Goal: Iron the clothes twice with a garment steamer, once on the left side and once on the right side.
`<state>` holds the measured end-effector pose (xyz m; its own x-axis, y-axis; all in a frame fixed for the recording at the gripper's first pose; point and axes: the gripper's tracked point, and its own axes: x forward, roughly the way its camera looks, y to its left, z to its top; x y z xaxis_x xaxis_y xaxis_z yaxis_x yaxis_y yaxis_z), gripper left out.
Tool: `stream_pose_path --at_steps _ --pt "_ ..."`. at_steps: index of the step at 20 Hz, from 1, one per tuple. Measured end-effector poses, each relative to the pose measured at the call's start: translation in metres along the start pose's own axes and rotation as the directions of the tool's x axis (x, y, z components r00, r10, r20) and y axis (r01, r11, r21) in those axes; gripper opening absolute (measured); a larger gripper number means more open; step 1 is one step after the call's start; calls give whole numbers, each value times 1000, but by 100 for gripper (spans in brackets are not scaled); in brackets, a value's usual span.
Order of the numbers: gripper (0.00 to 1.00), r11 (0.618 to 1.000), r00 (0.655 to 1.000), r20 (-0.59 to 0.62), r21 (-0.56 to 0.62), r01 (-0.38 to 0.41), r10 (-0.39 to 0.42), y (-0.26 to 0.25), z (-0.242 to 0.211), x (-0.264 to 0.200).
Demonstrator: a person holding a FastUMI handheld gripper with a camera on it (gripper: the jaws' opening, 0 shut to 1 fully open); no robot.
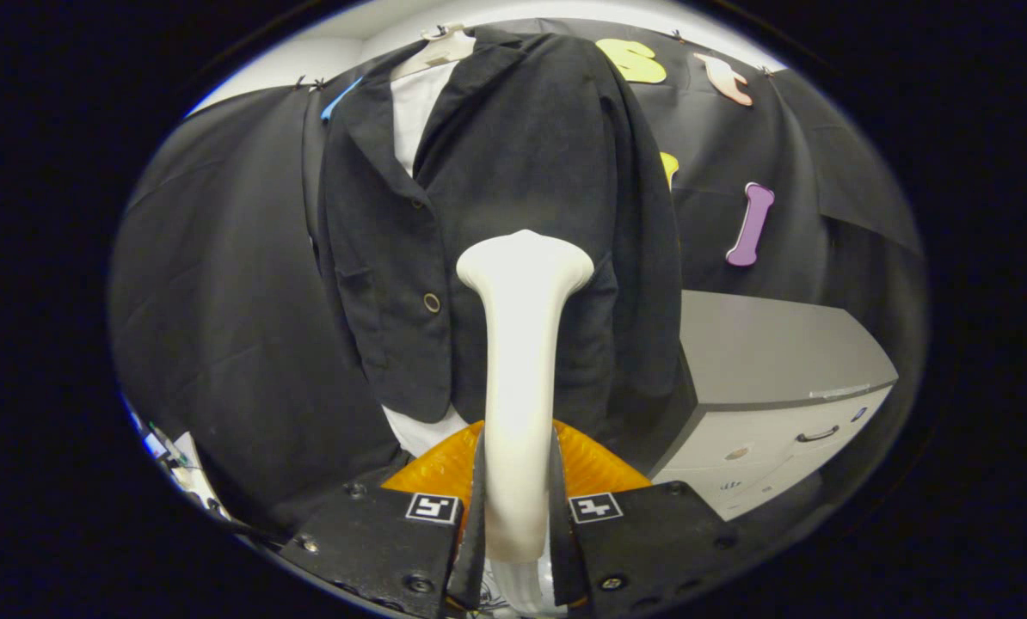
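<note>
Gripper view: steamer held up against the hanging jacket

Gripper view shows the tool (518, 516) clamped on the white handle of the garment steamer (520, 361), one finger pressing each side of the handle so that it stands straight up between them. The steamer's neck rises ahead of the fingers and flares into a wide head, which sits over the front of the dark jacket (513, 198), just to the right of the jacket's lower button (432, 303). Whether the head touches the cloth or sits just off it cannot be told.

The jacket hangs straight ahead of the tool on a pale hanger (436, 47), whose hook shows above the collar. The jacket's lapels are open at the top, and a white shirt (412, 107) shows between them; a strip of white also shows below the jacket's hem, just left of the steamer's handle. The right sleeve hangs down beside the steamer's head, to its right.

Close behind the fingers and on both sides of the handle lies a ribbed orange thing (599, 464); what it is cannot be told.

Beyond the tool to the right stands a grey cabinet (771, 370) with pale drawer fronts and a dark handle on one drawer. Black cloth covers the booth wall behind the jacket and to the left of it.
</note>
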<state>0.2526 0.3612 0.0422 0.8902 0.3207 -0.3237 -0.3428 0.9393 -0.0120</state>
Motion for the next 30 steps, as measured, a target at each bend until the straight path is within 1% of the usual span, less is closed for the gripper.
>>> stream_pose_path --at_steps 10,22,26,30 --pt "33 1000 999 -48 -12 -8 8 3 -29 6" --pt "33 1000 988 -152 4 -1 1 -4 -76 17" --pt "33 1000 989 -146 11 4 -2 -6 -73 9" --pt "33 1000 995 -104 26 11 -9 -6 -51 -8"
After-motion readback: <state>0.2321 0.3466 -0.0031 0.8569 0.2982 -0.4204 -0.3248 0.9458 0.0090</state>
